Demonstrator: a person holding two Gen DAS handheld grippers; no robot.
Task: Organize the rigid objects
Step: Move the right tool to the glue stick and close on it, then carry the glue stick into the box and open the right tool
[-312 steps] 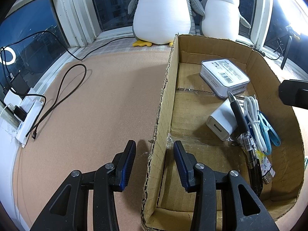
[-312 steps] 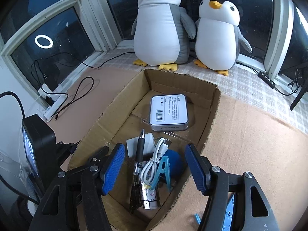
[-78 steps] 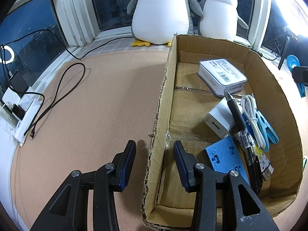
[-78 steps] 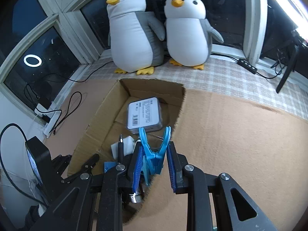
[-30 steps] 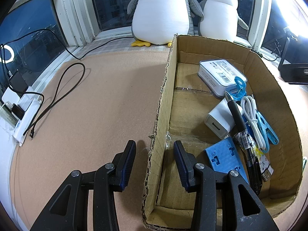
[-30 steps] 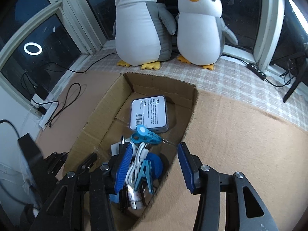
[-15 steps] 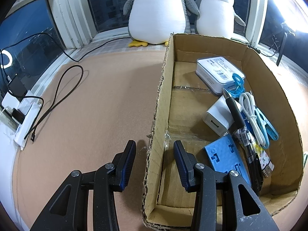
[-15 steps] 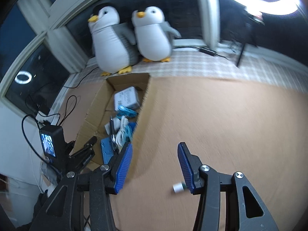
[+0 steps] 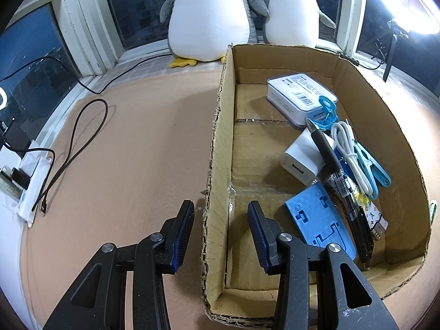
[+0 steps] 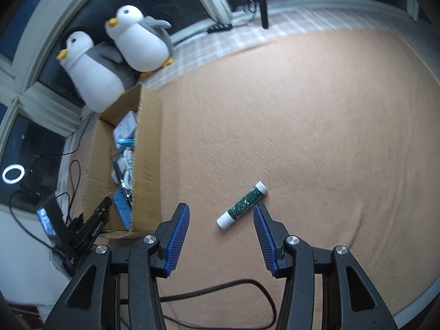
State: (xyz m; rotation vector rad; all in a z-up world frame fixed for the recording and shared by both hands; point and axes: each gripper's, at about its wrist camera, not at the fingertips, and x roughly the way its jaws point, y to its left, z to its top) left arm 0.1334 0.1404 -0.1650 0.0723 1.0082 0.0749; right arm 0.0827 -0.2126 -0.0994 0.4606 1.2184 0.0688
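A cardboard box [image 9: 217, 126] on tan carpet holds a white tin [image 9: 301, 96], a blue clip [image 9: 326, 110], a white charger [image 9: 302, 159], a black pen [image 9: 330, 162], a white cable [image 9: 346, 148], a blue peg [image 9: 371, 167] and a blue plastic plate [image 9: 319, 220]. My left gripper [image 9: 220, 205] is open and straddles the box's left wall, its pads clear of the cardboard. My right gripper [image 10: 221, 206] is open and empty above the carpet to the right of the box [image 10: 147, 148]. A green tube with white ends [image 10: 242, 205] lies just beyond its fingertips, close to the right finger.
Two plush penguins [image 9: 209, 19] sit on the window sill behind the box. A white power strip [image 9: 30, 176] and a looped dark cable [image 9: 82, 137] lie at the left. A black cable [image 10: 220, 291] runs beneath my right gripper. Bare carpet stretches to the right.
My right gripper has let go of the blue clip, which now lies in the box, then swung right and rolled to hang over the green tube. The left gripper has stayed put.
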